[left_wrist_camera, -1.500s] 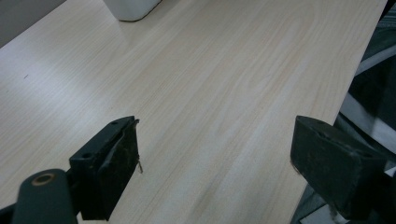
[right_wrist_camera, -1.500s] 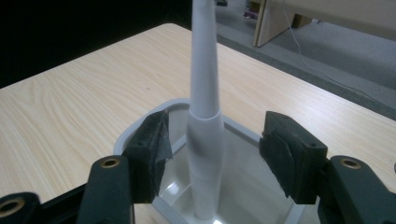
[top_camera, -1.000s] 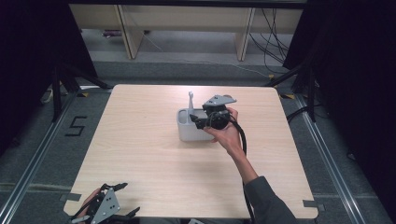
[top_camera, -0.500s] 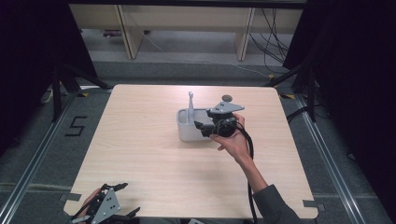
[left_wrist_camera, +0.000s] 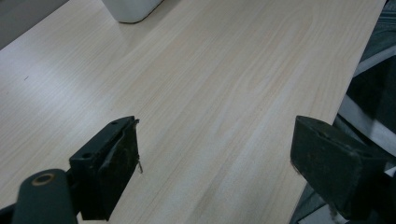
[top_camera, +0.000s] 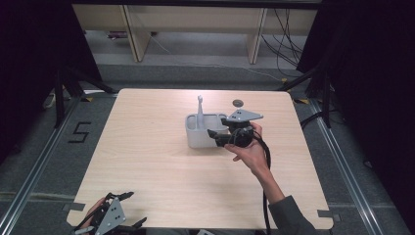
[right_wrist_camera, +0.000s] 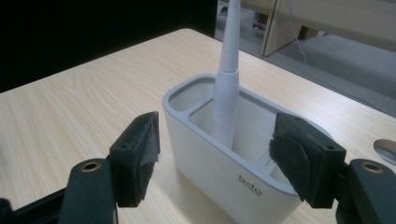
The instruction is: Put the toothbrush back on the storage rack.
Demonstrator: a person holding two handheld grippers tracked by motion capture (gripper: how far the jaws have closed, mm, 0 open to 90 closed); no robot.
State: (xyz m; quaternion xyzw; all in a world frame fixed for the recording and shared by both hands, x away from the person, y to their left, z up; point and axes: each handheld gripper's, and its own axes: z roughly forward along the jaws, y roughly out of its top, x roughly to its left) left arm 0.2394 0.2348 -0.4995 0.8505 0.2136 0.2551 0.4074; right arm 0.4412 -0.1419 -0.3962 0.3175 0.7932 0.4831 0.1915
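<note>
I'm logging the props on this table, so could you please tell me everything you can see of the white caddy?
The caddy is a small oblong tub with rounded corners, matte white, plastic by the look of it. A wall inside splits it into a narrow end compartment and a larger one. Small grey lettering marks its long side. It stands upright near the middle of the table. A slim white handle stands in the larger compartment, rising well above the rim. The right hand-held gripper faces its long side, jaws open and apart from it.
</note>
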